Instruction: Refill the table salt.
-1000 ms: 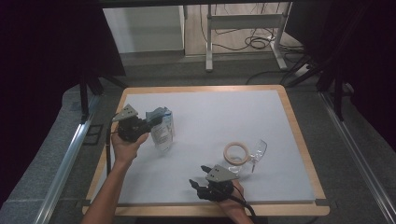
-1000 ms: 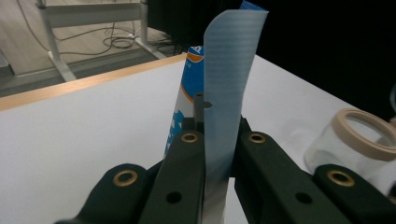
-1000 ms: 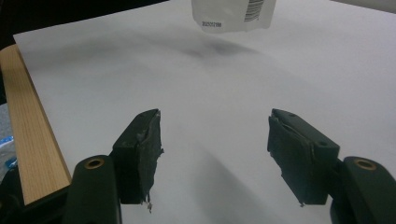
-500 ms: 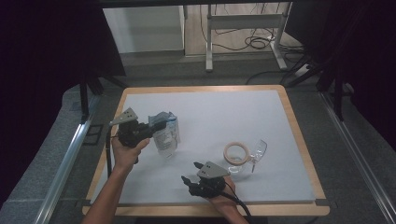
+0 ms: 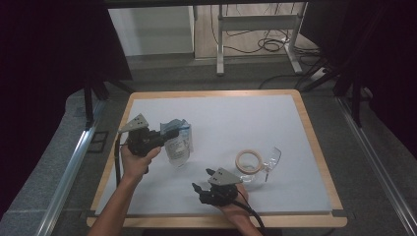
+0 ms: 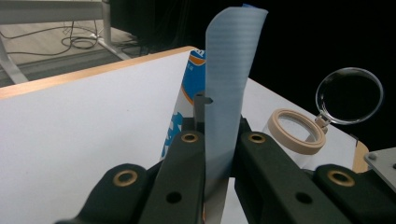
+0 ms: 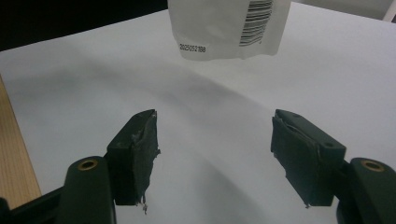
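In the high view, the left hand-held gripper [image 5: 164,135] sits left of the middle of the frame and is clamped on the top edge of a bag [image 5: 178,147], which hangs from it down toward the white surface [image 5: 236,118]. The right hand-held gripper [image 5: 201,189] is low in the frame, below the bag, with its jaws apart and nothing between them. A tan ring [image 5: 249,161] and a clear magnifier [image 5: 273,158] lie to the right of the middle. In the left gripper view, the left hand-held gripper [image 6: 219,140] pinches the pale blue top strip of the bag [image 6: 231,84] in the middle of the frame, and the strip stands up tall between the jaws. The ring [image 6: 296,136] and the magnifier [image 6: 349,95] are at the right of the frame. In the right gripper view, the right hand-held gripper [image 7: 215,154] is wide open at the bottom of the frame, and the bag [image 7: 229,28], with its bar code, hangs at the top middle, a little way off. To do this step well, I think the left one should hold the bag steady while the right one moves up slowly, lines its jaws on both sides of the bag's bottom edge, and only then squeezes. Going too fast could push the bag away.
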`<state>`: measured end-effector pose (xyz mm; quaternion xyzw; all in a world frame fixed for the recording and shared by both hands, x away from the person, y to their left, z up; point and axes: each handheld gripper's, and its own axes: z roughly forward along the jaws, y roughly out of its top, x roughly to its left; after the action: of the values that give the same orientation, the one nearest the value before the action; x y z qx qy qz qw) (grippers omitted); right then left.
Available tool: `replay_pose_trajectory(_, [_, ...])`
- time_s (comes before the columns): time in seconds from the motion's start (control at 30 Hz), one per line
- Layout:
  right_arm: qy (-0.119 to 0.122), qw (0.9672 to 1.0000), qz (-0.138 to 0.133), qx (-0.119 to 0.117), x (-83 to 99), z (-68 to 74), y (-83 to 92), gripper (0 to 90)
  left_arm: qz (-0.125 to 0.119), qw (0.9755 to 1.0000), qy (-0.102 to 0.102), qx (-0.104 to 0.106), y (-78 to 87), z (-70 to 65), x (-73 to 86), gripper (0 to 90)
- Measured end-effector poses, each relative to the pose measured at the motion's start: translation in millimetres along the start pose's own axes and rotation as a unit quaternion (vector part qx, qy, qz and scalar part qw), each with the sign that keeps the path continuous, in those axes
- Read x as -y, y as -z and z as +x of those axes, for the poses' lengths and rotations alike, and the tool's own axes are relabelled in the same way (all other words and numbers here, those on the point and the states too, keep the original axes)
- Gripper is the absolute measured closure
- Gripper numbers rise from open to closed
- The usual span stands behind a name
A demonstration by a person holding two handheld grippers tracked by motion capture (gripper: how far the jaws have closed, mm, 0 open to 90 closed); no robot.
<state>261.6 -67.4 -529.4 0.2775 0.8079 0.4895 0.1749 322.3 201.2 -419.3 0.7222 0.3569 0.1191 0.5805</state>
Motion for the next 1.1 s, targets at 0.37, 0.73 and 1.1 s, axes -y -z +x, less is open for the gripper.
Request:
replay_pose_trajectory(0.37, [-0.008, 0.9999, 0.004, 0.008, 1.1, -2.5, -5.4, 32.7, 0.003, 1.0000, -0.006, 0.006, -3.3, -7.7, -2.7, 90.0])
replay_pose_trajectory(0.73, [-0.014, 0.9996, 0.009, 0.024, 2.1, -4.3, -8.7, 32.2, 0.005, 0.9997, -0.017, 0.016, -5.7, -18.2, -4.3, 90.0])
replay_pose_trajectory(1.1, [-0.021, 0.9990, 0.009, 0.038, -0.6, -7.7, -14.7, 31.9, 0.008, 0.9994, -0.022, 0.026, -9.4, -25.3, -5.2, 90.0])
